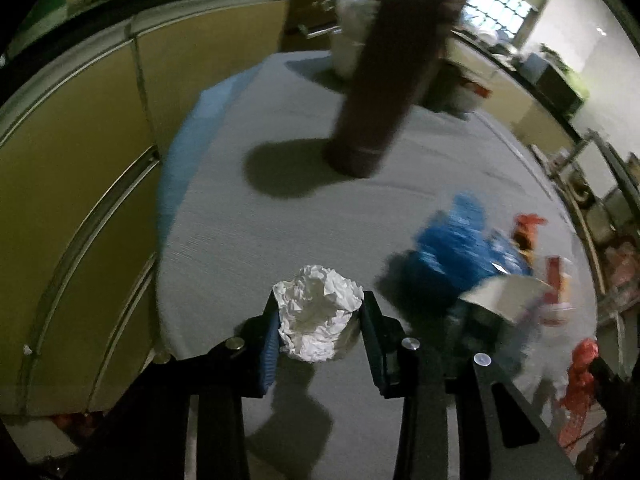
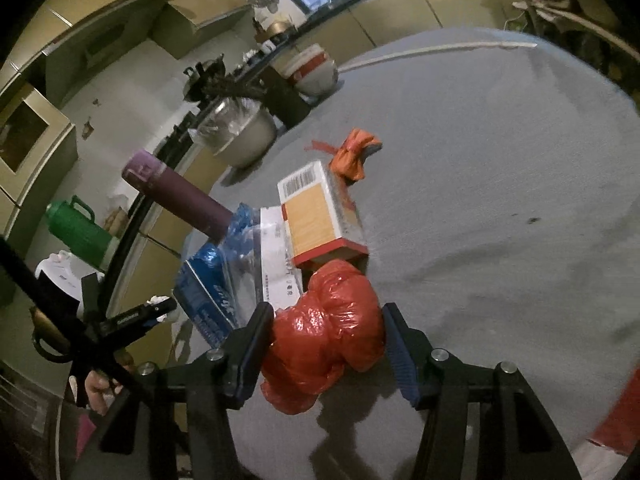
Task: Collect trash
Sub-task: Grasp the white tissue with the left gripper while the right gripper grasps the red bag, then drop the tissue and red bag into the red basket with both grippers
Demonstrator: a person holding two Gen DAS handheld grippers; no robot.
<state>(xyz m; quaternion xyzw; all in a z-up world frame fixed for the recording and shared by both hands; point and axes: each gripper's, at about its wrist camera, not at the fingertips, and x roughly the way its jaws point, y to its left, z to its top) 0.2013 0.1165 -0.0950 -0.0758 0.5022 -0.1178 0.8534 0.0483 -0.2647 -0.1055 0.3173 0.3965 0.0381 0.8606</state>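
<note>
My left gripper (image 1: pixel 318 312) is shut on a crumpled white paper ball (image 1: pixel 316 312), held above the grey table (image 1: pixel 248 232). My right gripper (image 2: pixel 326 332) is shut on a crumpled red plastic bag (image 2: pixel 324 332), lifted just over the table (image 2: pixel 500 200). The left gripper with its white paper also shows at the left of the right wrist view (image 2: pixel 160 308). Beyond the red bag lie an orange and white carton (image 2: pixel 320 216), a blue plastic wrapper (image 2: pixel 216 280) and an orange wrapper (image 2: pixel 354 152). The blue wrapper (image 1: pixel 460 248) shows blurred in the left wrist view.
A tall purple bottle (image 1: pixel 388 80) stands mid-table; it also shows in the right wrist view (image 2: pixel 180 196). A bin lined with clear plastic (image 2: pixel 236 128) stands off the table's far edge. A green jug (image 2: pixel 76 228) sits on the counter. Yellow cabinets (image 1: pixel 72 160) run along the left.
</note>
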